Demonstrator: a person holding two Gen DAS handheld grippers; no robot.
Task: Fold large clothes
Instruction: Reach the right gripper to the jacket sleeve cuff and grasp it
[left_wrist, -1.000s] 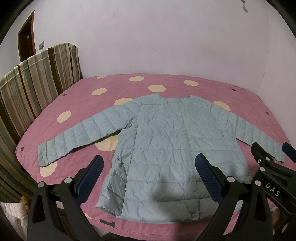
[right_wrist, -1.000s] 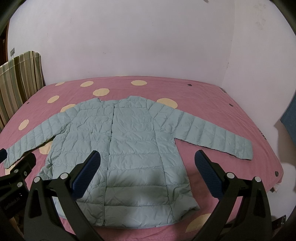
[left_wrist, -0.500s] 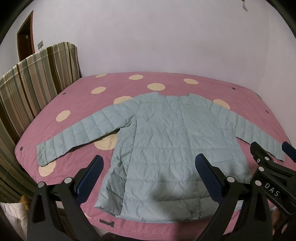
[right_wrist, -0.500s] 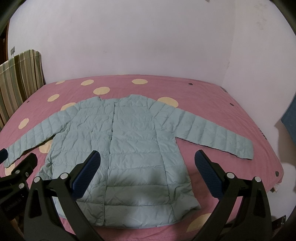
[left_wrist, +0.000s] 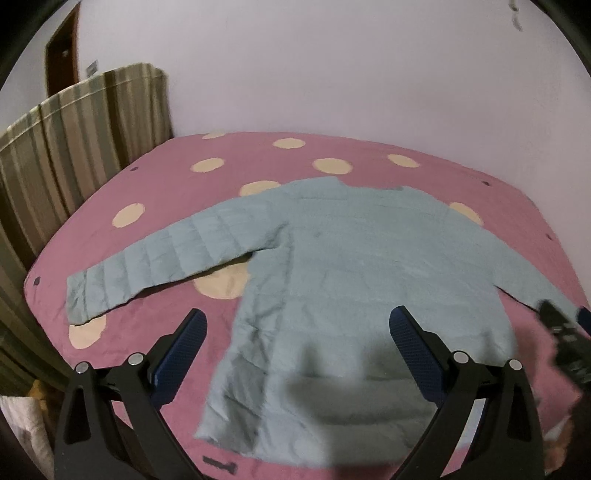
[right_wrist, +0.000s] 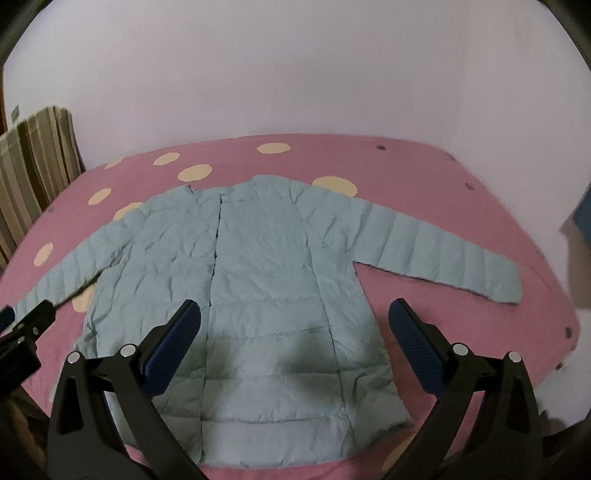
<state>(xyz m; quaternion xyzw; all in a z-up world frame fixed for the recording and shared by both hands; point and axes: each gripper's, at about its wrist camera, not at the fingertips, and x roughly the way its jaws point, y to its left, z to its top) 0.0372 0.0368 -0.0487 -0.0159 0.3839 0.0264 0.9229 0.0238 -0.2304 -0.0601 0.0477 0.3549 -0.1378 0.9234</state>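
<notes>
Lying beyond both parted jaws: jacket (left_wrist: 354, 280)

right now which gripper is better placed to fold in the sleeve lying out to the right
Right. The right gripper hangs open over the jacket, with that sleeve just to its right. The left gripper sits toward the other sleeve.

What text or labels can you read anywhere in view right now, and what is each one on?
No text is readable.
The right claw is too blurred in the left wrist view to read any lettering on its body.
The dark tag on the pink bedsheet below the jacket hem: too small to read.
</notes>
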